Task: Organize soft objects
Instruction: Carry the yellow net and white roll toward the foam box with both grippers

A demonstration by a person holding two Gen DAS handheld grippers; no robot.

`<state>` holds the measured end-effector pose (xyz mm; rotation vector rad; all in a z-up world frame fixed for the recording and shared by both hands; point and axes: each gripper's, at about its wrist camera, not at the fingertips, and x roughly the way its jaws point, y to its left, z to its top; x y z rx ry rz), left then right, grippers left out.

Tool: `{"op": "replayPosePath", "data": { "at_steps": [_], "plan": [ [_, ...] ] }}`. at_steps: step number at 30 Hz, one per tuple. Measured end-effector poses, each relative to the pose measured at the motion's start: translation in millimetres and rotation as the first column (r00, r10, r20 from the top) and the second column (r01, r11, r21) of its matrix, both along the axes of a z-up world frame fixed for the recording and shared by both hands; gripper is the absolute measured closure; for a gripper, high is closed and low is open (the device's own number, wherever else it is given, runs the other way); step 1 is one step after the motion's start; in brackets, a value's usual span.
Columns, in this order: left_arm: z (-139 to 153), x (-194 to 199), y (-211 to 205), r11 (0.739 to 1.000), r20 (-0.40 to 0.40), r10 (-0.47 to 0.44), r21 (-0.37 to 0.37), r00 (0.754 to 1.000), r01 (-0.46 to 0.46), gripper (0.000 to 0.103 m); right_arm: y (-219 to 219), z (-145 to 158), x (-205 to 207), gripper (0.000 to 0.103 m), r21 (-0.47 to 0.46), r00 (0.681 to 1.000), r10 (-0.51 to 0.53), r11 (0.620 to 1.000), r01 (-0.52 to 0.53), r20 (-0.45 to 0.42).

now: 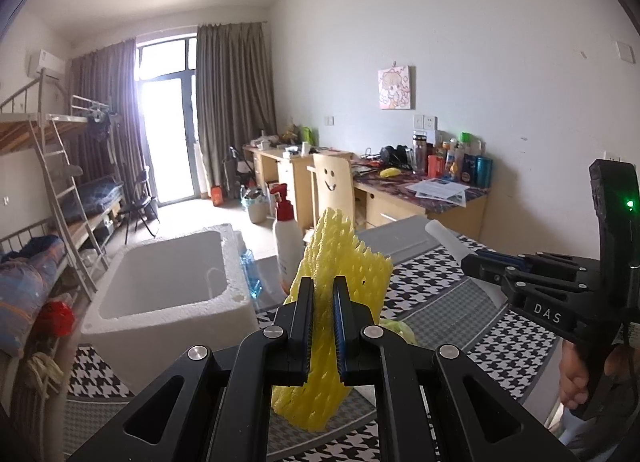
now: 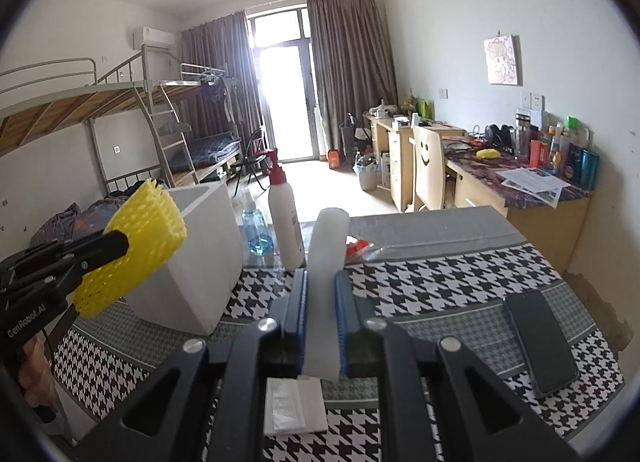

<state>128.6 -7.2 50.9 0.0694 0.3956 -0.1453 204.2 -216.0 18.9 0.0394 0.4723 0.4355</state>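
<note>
A checked cloth [image 2: 440,286] is covering the table. The left gripper [image 1: 323,326] is squeezing a yellow net [image 1: 344,258], lifted near the white box [image 1: 168,282]. The right gripper [image 2: 321,326] is pinching a white foam [image 2: 326,258] roll. Both are looking light and squishy, so holding the middle is working best

The bench [image 2: 440,282] wears a black-and-white houndstooth cloth with grey bands. On it, far left, stands a white foam box [image 2: 200,262]. Beside it to the right stand a blue bottle [image 2: 256,229] and a white pump bottle [image 2: 284,217]. A phone [image 2: 540,342] lies near right, and a folded white sheet [image 2: 296,406] near centre.
</note>
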Motion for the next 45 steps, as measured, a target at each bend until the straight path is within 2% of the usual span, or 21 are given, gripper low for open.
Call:
{"op": "replayPosePath", "data": {
  "at_steps": [16,27,45],
  "plan": [
    [12.1,11.0,3.7,1.0,0.011,-0.003,-0.009,1.0,0.003,0.093,10.8,14.7,8.4,0.087,0.013,0.999,0.021,1.0,-0.021,0.037],
    [22.8,18.4,14.8,0.999,0.025,0.047,-0.015,0.999,-0.046,0.093,13.4,23.2,16.6,0.087,0.027,0.999,0.02,0.999,-0.022,0.046],
    [36.1,33.0,34.9,0.991,0.054,0.135,-0.024,0.989,-0.134,0.093,36.0,37.4,29.0,0.087,0.003,0.994,0.082,0.997,-0.082,0.076]
  ]
}}
